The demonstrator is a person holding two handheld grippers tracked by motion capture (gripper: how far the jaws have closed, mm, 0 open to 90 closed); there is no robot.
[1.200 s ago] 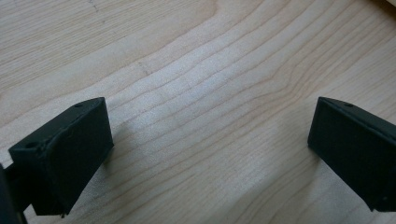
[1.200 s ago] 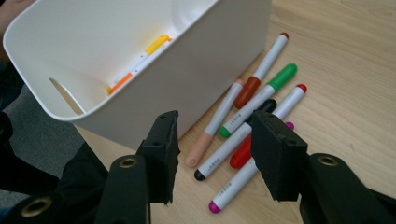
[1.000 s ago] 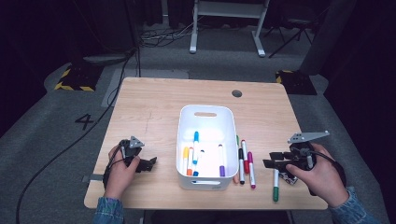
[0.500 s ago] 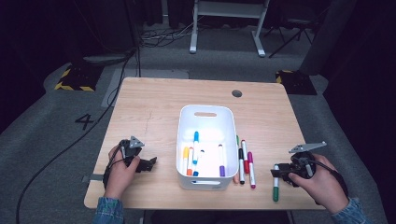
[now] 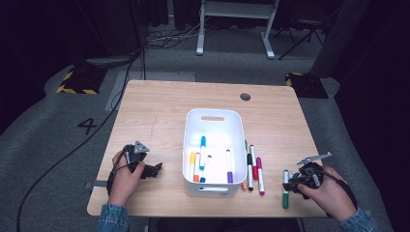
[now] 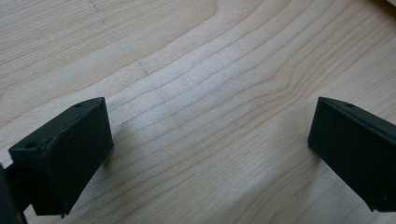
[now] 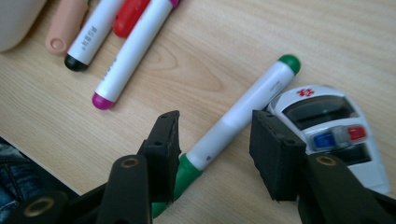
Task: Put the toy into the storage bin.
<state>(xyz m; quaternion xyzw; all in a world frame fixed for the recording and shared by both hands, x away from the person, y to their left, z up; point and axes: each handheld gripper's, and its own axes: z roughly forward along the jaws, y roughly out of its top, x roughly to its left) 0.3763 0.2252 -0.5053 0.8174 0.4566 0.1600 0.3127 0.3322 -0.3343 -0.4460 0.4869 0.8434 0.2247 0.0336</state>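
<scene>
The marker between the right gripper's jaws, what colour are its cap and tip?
Green at both ends, on a white barrel: the marker shows best in the right gripper view.

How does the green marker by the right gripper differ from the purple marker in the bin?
The green marker lies on the bare table, right of the bin; the purple marker lies inside the bin. The green marker sits between the open jaws of the right gripper; the purple marker has no gripper near it. Their caps differ: green against purple. Both have white barrels and lie flat.
</scene>
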